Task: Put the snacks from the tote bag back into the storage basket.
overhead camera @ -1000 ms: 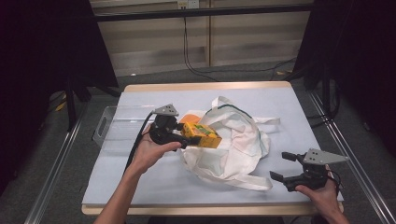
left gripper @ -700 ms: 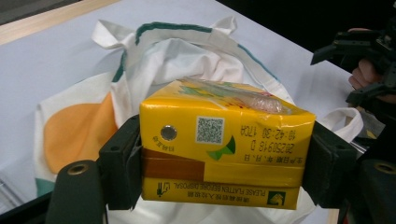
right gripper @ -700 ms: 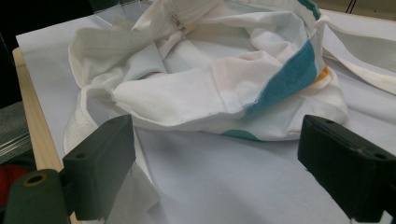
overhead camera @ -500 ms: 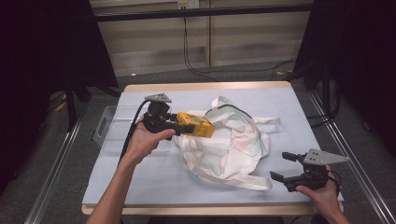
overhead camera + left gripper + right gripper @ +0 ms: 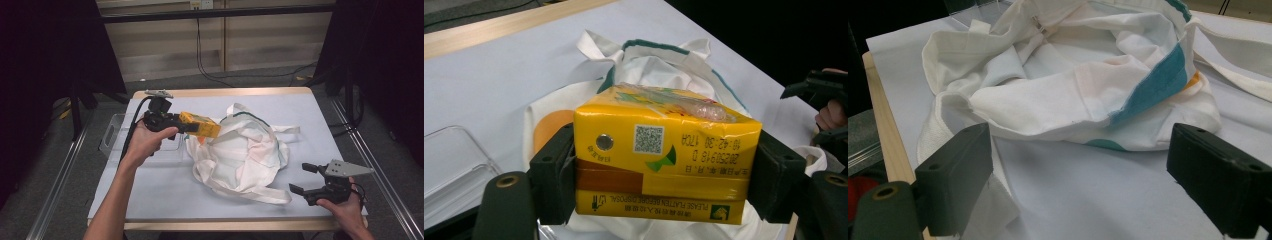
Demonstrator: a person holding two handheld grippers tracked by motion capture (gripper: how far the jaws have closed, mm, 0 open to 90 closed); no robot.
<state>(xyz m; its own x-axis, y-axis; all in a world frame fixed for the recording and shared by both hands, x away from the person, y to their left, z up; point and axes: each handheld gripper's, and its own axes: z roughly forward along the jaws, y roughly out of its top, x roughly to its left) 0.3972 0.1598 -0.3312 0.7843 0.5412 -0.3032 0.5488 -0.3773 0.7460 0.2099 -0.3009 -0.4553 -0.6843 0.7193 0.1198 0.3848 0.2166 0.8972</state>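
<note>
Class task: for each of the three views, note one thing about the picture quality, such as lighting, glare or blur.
High view: table evenly lit, surroundings nearly black. Left gripper view: carton sharp, print readable, glare on its straw wrapper; bag behind is softer. Right gripper view: bag fairly sharp, near jaws blurred, soft shadow beneath the cloth.

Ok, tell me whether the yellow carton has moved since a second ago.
Yes. The left gripper has carried the carton left, off the white bag and toward the clear tray at the table's left edge.
</note>
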